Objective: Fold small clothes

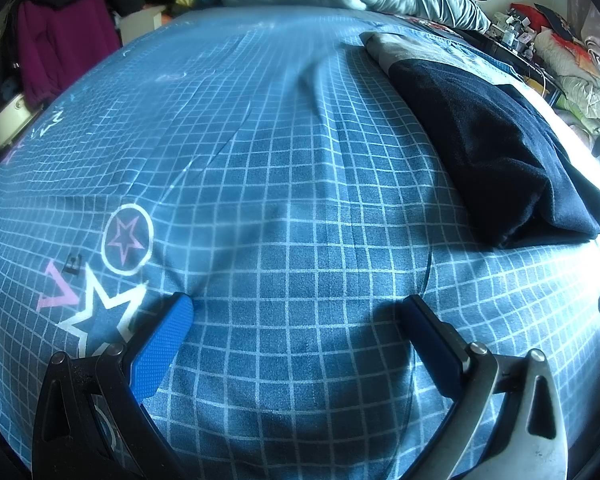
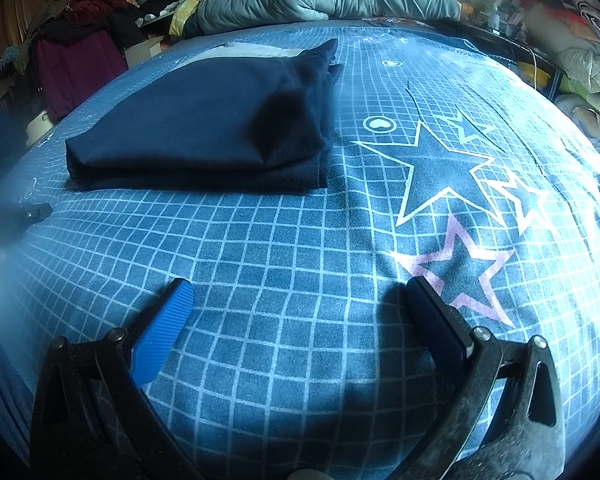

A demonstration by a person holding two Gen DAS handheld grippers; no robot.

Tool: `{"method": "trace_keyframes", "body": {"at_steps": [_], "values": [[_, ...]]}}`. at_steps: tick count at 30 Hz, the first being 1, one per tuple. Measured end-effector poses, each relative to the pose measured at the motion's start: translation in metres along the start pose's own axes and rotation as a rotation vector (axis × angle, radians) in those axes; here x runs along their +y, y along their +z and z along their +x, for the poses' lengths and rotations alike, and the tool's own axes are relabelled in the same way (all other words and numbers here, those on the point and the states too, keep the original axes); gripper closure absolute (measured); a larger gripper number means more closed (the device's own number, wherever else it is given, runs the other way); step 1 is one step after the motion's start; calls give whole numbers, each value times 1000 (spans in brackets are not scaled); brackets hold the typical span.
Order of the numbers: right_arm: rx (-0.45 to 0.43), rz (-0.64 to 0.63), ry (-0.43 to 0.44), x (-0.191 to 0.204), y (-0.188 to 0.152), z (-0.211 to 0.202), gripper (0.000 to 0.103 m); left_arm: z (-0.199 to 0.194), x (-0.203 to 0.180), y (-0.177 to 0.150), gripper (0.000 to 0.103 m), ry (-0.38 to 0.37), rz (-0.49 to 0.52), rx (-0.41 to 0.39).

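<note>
Two spread claws, left (image 1: 300, 304) and right (image 2: 300, 288), face folded navy garment (image 2: 204, 128).

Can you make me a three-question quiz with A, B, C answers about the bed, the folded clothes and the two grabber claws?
1. Where does the dark folded garment lie?
A. On the blue grid bedsheet
B. On the floor
C. Inside a drawer

2. What colour is the star outline nearest the right gripper?
A. Green
B. Pink
C. Orange

3. How is the left gripper?
A. Shut on a sock
B. Shut on the sheet
C. Open, holding nothing

Answers:
1 A: the garment rests flat on the gridded sheet.
2 B: the pink star sits just beyond the right-side finger.
3 C: its two fingers stand wide apart over bare sheet.
</note>
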State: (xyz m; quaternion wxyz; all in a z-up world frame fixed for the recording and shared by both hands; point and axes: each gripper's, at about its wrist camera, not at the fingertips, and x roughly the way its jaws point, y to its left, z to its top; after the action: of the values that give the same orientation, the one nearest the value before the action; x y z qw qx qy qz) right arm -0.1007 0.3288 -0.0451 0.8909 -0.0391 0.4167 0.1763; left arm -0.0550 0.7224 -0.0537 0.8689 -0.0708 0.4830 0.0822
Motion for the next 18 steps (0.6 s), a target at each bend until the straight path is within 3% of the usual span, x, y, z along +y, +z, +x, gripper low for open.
{"method": "trace_keyframes", "body": {"at_steps": [18], "values": [[5,-4,3,-3,0,0,0,3,0,2,0,-2,-2,3]]}}
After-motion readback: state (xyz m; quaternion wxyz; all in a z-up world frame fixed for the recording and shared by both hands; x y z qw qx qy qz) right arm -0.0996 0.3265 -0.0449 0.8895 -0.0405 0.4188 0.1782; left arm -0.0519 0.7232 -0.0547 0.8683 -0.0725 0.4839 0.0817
